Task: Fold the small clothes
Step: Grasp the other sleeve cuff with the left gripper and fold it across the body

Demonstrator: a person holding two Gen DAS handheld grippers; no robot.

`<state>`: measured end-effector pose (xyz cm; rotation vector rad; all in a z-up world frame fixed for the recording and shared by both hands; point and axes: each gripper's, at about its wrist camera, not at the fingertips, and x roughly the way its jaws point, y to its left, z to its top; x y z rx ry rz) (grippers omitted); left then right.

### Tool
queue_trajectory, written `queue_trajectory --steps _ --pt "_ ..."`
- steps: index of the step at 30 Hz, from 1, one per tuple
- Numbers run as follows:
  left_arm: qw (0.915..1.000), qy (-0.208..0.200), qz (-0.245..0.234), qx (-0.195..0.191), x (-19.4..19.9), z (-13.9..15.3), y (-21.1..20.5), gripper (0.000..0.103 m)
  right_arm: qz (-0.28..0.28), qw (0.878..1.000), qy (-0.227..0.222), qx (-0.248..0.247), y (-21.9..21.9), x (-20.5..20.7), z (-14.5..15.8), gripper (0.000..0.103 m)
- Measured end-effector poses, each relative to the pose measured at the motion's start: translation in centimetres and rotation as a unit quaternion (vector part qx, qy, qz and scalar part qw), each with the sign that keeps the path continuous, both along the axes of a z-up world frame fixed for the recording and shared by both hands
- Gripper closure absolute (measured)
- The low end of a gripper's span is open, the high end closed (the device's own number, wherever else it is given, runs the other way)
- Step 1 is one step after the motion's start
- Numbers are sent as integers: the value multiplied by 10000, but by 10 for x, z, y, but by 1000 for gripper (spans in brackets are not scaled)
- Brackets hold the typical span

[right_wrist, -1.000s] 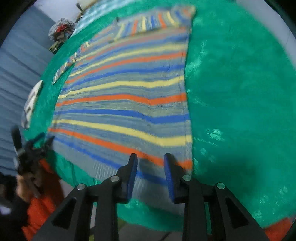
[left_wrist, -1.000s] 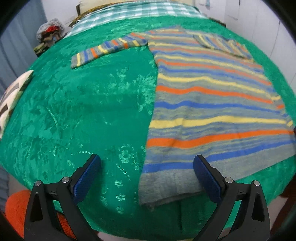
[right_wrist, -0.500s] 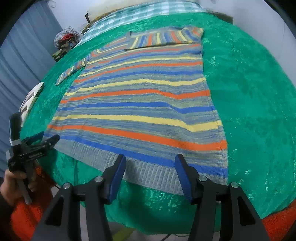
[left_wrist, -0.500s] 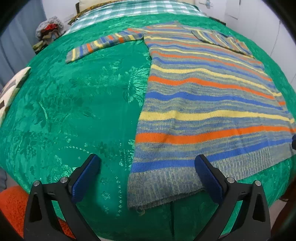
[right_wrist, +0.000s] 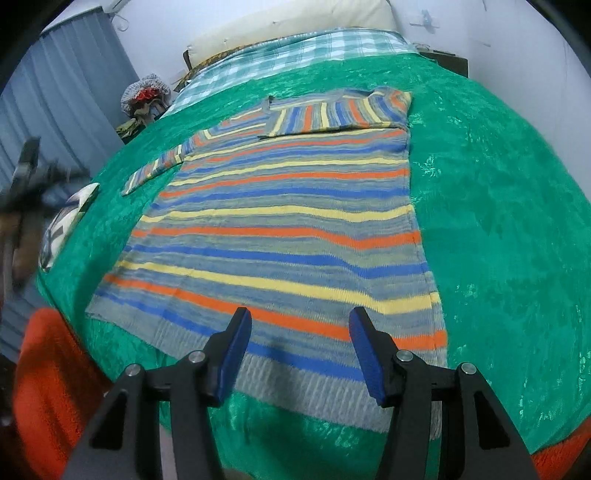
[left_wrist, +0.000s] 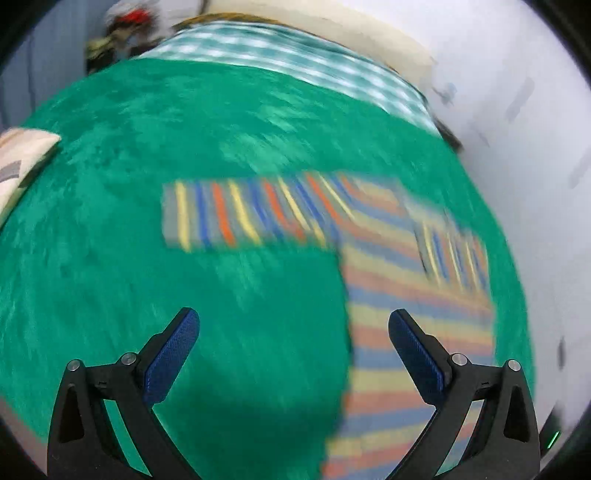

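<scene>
A striped knit sweater (right_wrist: 280, 229) in grey, blue, orange and yellow lies flat on the green bedspread (right_wrist: 498, 206), hem toward me. One sleeve (right_wrist: 332, 114) is folded across the chest. The other sleeve (right_wrist: 155, 171) stretches out to the left. My right gripper (right_wrist: 299, 332) hovers open over the hem with nothing between its fingers. In the blurred left wrist view my left gripper (left_wrist: 293, 319) is open and empty over bare bedspread, just left of the sweater's body (left_wrist: 413, 302) and short of the outstretched sleeve (left_wrist: 240, 218).
A green-and-white plaid sheet (right_wrist: 303, 51) and a cream pillow (right_wrist: 295, 22) lie at the head of the bed. A patterned cushion (right_wrist: 62, 221) rests at the left edge. Orange fabric (right_wrist: 44, 376) shows at the near corner. White wall bounds the right side.
My left gripper swept from the hem's left corner up toward the outstretched sleeve, blurring its view. My right gripper's jaws widened and it drew back from the hem.
</scene>
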<state>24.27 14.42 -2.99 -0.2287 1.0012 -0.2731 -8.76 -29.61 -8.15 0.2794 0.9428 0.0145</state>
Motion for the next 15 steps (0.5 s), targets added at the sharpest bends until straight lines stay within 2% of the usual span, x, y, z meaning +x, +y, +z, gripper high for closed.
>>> queue_trajectory --steps 2,4,6,7,10,12,13,14,15 --pt "9988 274 400 -69 56 -14 30 1 -11 10000 12 55 -2 2 -1 48" --pt "9940 720 818 17 99 -40 55 2 -14 10000 16 16 -3 3 -1 48" --pt "9881 1074 1096 28 123 -66 71 5 -2 10000 44 -82 -3 4 -2 48" --pt "9851 1187 1244 65 133 -79 76 11 5 9999 60 -120 -2 5 -4 48" --pt "9839 1348 1176 -39 144 -101 71 20 57 9997 185 -173 -1 10 -11 48" --pt "9849 1362 1068 92 149 -112 58 39 82 9995 268 -154 -1 14 -18 48" --pt "9859 1301 1018 264 151 -110 51 75 96 9994 288 -156 0 15 -19 48" --pt "9867 1271 944 384 153 -107 44 98 108 9994 297 -160 0 17 -21 48" --pt "9874 1245 870 434 157 -104 39 100 119 9994 294 -155 0 18 -21 48"
